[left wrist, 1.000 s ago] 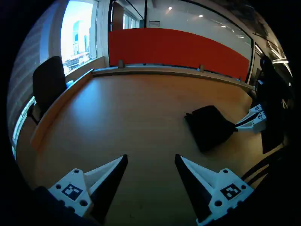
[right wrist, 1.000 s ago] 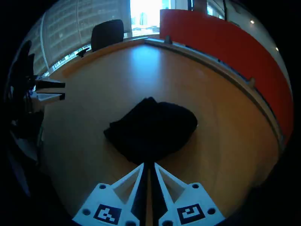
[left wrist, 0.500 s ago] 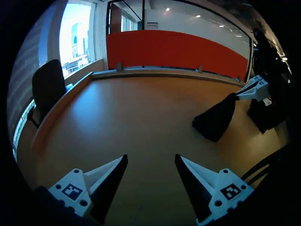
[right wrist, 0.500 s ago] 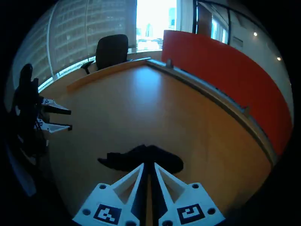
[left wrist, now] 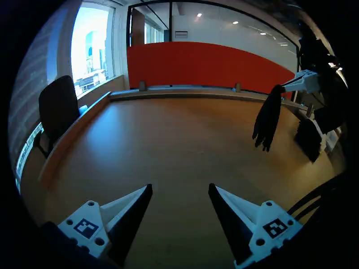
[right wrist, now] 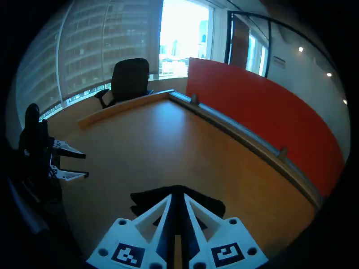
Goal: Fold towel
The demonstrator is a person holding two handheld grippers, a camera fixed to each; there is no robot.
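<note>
Two tools are held over a wide wooden surface (left wrist: 170, 134). The right hand-held gripper (right wrist: 178, 197) has its fingers pressed together with no gap between them, pinching the dark towel (right wrist: 144, 200). In the right gripper view the towel spreads to either side of the fingertips at 6 o'clock.

In the left gripper view, the right hand-held gripper (left wrist: 282, 87) appears at 2 o'clock, raised above the surface. The towel (left wrist: 268, 117) hangs from its tips in a narrow, bunched strip, and its lower end appears clear of the wood.

The left hand-held gripper (left wrist: 179, 186) is spread wide at 6 o'clock in its own view. It holds nothing, with bare surface between its fingers, and it is well apart from the towel. In the right gripper view the left hand-held gripper (right wrist: 86, 165) sits at 8 o'clock, fingers parted.

A black office chair (left wrist: 56, 105) stands at 9 o'clock beyond the surface's edge in the left gripper view. The chair (right wrist: 130, 80) is at 11 o'clock in the right gripper view. A red partition (left wrist: 202, 62) runs along the far edge at 12 o'clock. A bright window (left wrist: 92, 49) is at 10 o'clock.
</note>
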